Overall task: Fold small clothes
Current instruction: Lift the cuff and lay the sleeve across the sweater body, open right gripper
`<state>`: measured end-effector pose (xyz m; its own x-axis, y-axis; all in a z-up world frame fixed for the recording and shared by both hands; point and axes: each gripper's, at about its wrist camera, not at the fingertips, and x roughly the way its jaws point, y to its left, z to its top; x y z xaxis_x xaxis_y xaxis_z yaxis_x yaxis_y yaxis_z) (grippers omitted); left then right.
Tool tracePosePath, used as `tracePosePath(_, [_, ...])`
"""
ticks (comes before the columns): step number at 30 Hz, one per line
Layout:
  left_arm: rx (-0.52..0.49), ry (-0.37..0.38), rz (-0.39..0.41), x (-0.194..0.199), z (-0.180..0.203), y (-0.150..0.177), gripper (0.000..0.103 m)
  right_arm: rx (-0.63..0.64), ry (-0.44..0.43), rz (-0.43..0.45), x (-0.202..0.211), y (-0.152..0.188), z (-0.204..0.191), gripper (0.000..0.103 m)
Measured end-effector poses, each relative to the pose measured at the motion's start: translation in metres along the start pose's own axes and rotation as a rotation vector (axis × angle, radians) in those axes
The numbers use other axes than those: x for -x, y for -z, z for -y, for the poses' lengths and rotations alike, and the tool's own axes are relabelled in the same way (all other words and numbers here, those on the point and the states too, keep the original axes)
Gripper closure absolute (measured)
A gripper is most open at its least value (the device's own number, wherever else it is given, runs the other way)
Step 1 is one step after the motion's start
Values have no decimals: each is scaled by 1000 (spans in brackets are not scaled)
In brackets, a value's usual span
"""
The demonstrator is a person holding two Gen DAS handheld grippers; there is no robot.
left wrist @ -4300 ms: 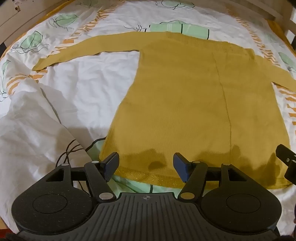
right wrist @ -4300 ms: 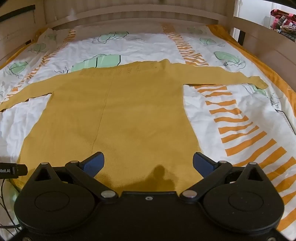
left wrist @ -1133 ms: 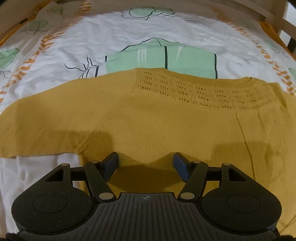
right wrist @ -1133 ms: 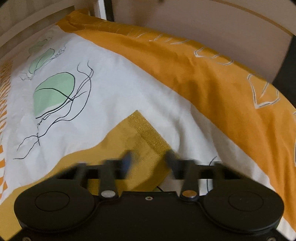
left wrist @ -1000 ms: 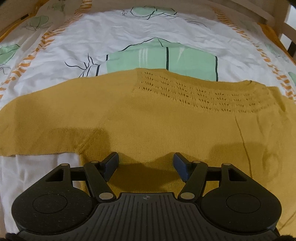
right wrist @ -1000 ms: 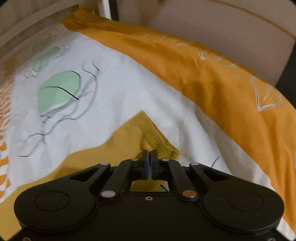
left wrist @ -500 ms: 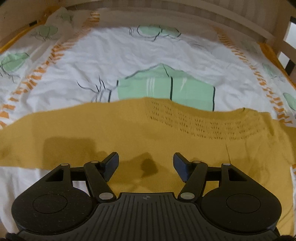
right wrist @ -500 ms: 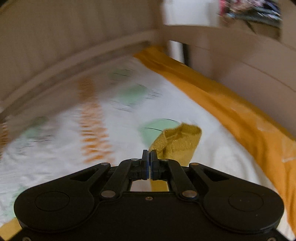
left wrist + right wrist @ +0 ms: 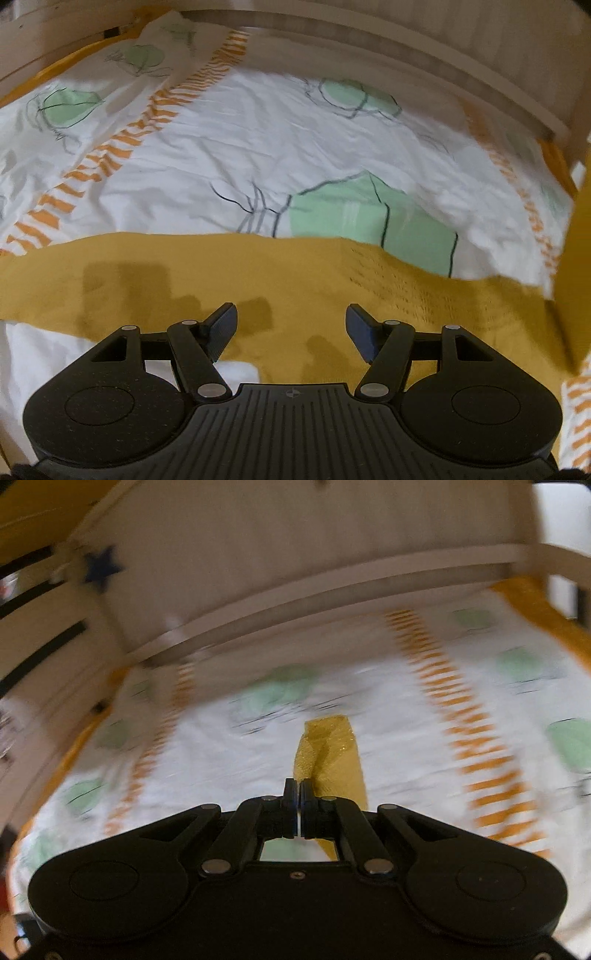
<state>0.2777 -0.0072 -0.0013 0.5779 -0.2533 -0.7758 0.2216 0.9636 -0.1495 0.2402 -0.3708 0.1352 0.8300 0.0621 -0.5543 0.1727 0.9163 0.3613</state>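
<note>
A mustard-yellow knit sweater (image 9: pixel 280 273) lies flat on the bed, its neckline and left sleeve across the left wrist view. My left gripper (image 9: pixel 290 325) is open and empty, hovering just above the sweater's upper body. My right gripper (image 9: pixel 297 797) is shut on the cuff of the sweater's right sleeve (image 9: pixel 328 753), lifted above the bed. That raised sleeve also shows as a yellow strip at the right edge of the left wrist view (image 9: pixel 576 266). The right wrist view is motion-blurred.
The bed sheet (image 9: pixel 258 147) is white with green shapes and orange stripes. A wooden bed rail (image 9: pixel 369 48) runs along the far side and also shows in the right wrist view (image 9: pixel 295 590). An orange sheet border (image 9: pixel 546 609) runs along the right.
My right gripper shut on the sleeve cuff, lifted it off the bed and swung it toward the sweater's middle. My left gripper rose and tilted up over the sweater's shoulder area, still open.
</note>
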Motion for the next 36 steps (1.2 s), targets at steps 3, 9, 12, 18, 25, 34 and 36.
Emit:
tracePosePath(3, [34, -6, 11, 4, -13, -5, 40, 27, -72, -37, -21, 25, -35, 97])
tracePosePath(9, [56, -22, 25, 10, -28, -9, 40, 52, -150, -137, -77, 80, -92, 97])
tracePosePath(12, [53, -41, 36, 13, -31, -9, 40, 76, -156, -187, -100, 113, -107, 97])
tracePosePath(18, [88, 11, 41, 11, -38, -12, 40, 65, -182, -276, -136, 165, -118, 85])
tracePosePath(25, [91, 51, 21, -1, -37, -12, 40, 69, -172, -277, -131, 181, -102, 68])
tracePosePath(34, [-72, 87, -13, -26, 7, 4, 40, 51, 4, -167, -81, 176, -8, 53])
tracePosePath(36, [-113, 111, -22, -33, 19, 10, 40, 32, 58, -148, -70, 175, 16, 53])
